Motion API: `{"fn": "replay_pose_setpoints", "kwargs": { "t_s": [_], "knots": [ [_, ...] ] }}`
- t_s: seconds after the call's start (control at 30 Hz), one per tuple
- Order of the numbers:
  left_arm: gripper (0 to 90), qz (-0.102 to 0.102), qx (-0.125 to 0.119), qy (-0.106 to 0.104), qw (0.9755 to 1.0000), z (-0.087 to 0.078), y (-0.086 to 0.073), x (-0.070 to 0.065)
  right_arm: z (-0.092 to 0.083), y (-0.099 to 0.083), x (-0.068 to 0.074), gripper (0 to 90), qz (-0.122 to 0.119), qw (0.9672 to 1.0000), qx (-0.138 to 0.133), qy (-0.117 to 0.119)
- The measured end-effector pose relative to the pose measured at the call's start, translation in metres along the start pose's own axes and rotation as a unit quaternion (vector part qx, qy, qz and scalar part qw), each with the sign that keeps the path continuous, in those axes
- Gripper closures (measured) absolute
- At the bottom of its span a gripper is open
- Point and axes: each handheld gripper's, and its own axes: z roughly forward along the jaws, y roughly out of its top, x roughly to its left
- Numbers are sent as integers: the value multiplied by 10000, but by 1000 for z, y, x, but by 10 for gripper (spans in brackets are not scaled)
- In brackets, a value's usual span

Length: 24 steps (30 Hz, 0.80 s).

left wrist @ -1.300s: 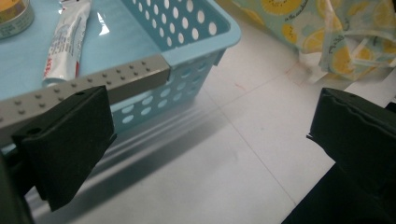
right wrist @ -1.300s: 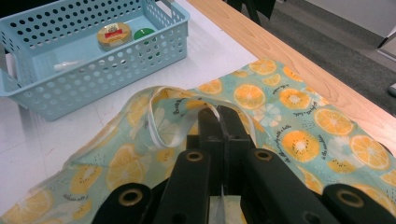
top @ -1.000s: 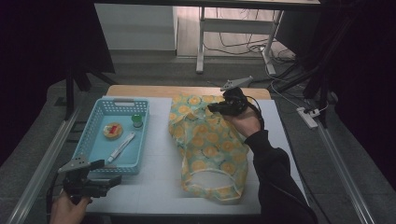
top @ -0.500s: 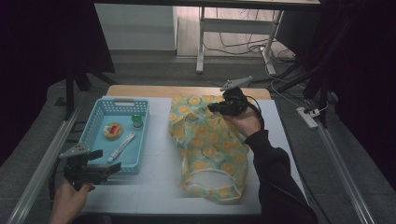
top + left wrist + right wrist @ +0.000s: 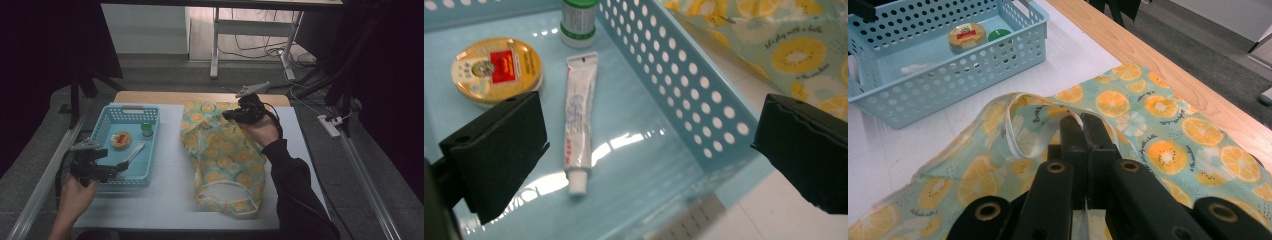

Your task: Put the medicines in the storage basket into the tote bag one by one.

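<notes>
The fruit-print bag [image 5: 222,155] lies flat on the white surface [image 5: 170,195], just right of centre in the high view, its pale handles toward the far edge. It is a green fabric printed with orange and lemon slices. The right gripper [image 5: 231,115] sits at the bag's 12 o'clock end, jaws pressed together and clamped on the white handle strap [image 5: 1015,132]; in the right gripper view the strap loops up and into the closed jaw tips, lifting a fold of cloth off the surface. The person's right hand [image 5: 260,131] and dark sleeve [image 5: 290,185] lie over the bag's 3 o'clock edge.

At the bag's 9 o'clock stands a light blue perforated basket [image 5: 112,117], apart from the cloth by a strip of bare surface. Inside it: a round yellow tin [image 5: 496,70] with a red label, a small green-capped bottle [image 5: 579,22] at the tin's 2 o'clock, and a white tube [image 5: 579,120] lying lengthwise, cap toward the near wall.

The left gripper [image 5: 120,166] hovers at the basket's near wall, about 6 o'clock of the tube, jaws wide apart with nothing between them. The left hand [image 5: 75,192] holds it near the surface's near left corner.
</notes>
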Motion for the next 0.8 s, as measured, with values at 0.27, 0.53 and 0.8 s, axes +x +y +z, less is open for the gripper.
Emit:
{"fn": "replay_pose_setpoints", "kwargs": {
  "t_s": [0.27, 0.53, 0.8],
  "knots": [
    [0, -91, 113, 246, 9996, 15, 18, 16, 1, 3, 1, 900, -51, 10000, 17, -15],
    [0, -209, 250, 327, 9989, 30, 30, 31, 1, 0, -1, 900, -4, 10000, -4, 24],
    [0, -264, 495, 520, 9971, 45, 44, 43, 2, 1, 0, 900, -28, 10000, 15, 37]
  ]
}}
